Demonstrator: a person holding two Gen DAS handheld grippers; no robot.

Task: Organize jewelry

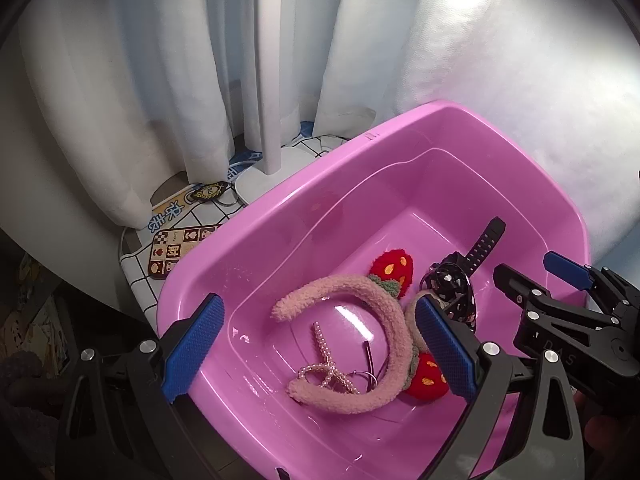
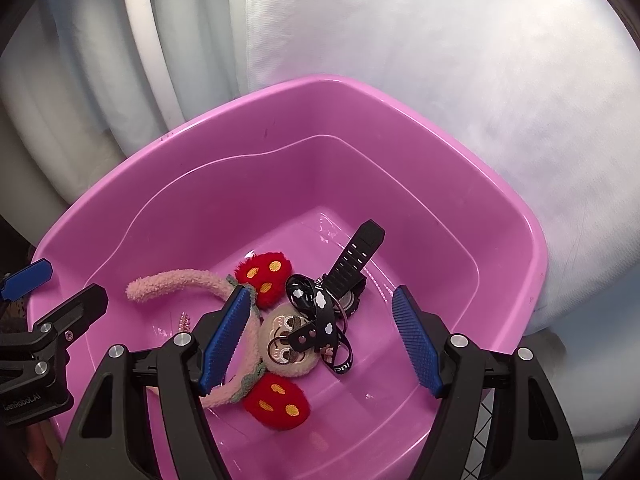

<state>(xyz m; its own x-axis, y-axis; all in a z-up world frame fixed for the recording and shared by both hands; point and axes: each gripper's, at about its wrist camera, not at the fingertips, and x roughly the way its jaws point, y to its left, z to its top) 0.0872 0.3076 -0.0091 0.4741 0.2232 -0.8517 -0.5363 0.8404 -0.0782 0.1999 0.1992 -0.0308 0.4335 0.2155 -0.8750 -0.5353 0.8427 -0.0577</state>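
While flat in basin (image 2: pixel 500 216) | watch strap (image 2: pixel 354 260) points up-right

We look down into a pink plastic basin (image 2: pixel 400 120) past our right tongs (image 2: pixel 320 340), whose blue-padded jaws stand wide apart over the pile and hold nothing. Inside lies a fuzzy pink headband (image 2: pixel 176 282) with two red plush ears (image 2: pixel 266 276) and a round beige face (image 2: pixel 286 350). A black ribbon printed with white clouds (image 2: pixel 320 306) crosses that face, and a black watch strap (image 2: pixel 354 264) angles away to the far right. At left, our left tongs (image 2: pixel 48 296) reach over the basin's rim. White curtains (image 2: pixel 440 40) hang behind.
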